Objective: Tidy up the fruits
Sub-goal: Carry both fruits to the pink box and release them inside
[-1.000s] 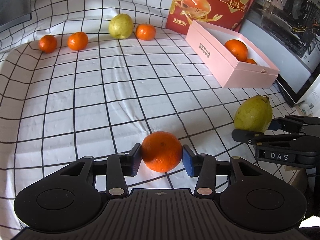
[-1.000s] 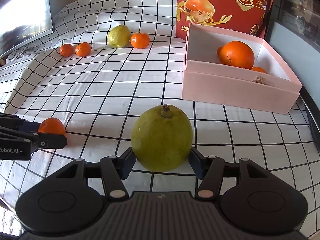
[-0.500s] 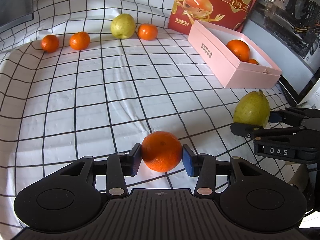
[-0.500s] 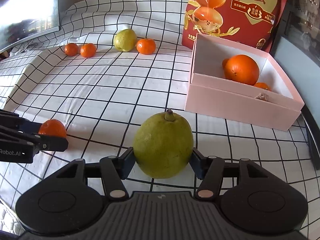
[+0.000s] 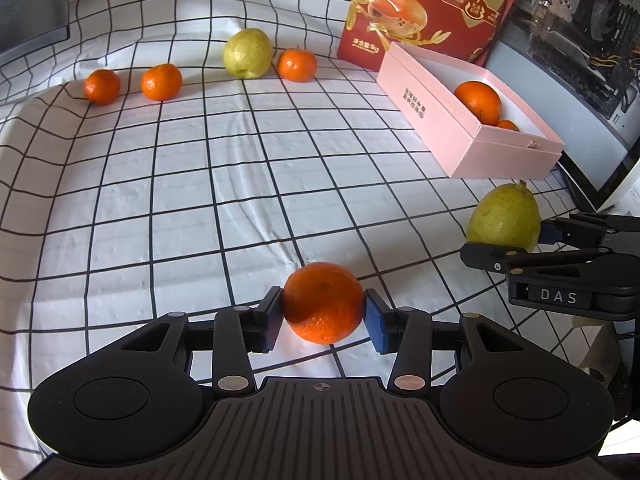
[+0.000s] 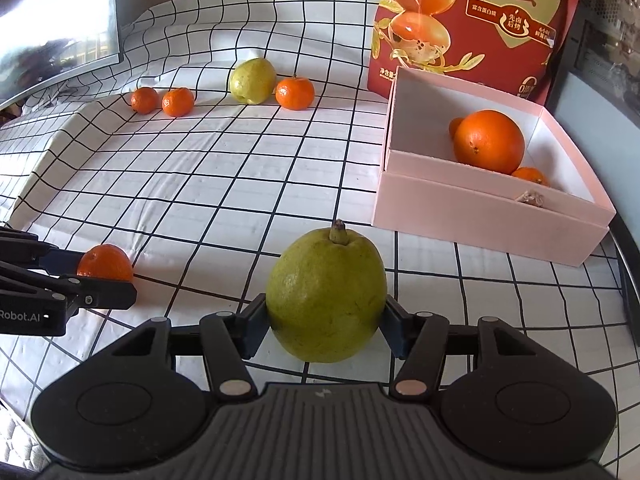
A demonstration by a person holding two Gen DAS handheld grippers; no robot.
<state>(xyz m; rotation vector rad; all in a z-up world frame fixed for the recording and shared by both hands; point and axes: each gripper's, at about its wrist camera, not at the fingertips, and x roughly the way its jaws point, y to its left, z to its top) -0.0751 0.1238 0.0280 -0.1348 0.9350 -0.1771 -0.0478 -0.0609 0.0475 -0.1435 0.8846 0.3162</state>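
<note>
Wrinkled grid cloth (image 5: 168, 184); dimpled pear (image 6: 326, 296).

Bright, sharp daylight frames; grid lines bow at fisheye edges.

Wrinkled checked cloth (image 5: 168, 184), matt pink cardboard box (image 6: 480, 220), glossy red foil bag (image 6: 472, 12).

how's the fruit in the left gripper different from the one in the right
The left gripper holds a round orange tangerine; the right gripper holds a yellow-green pear with a stem on top. The pear looks larger than the tangerine and holds its jaws wider. Both are pinched at their sides above the checked cloth.
</note>
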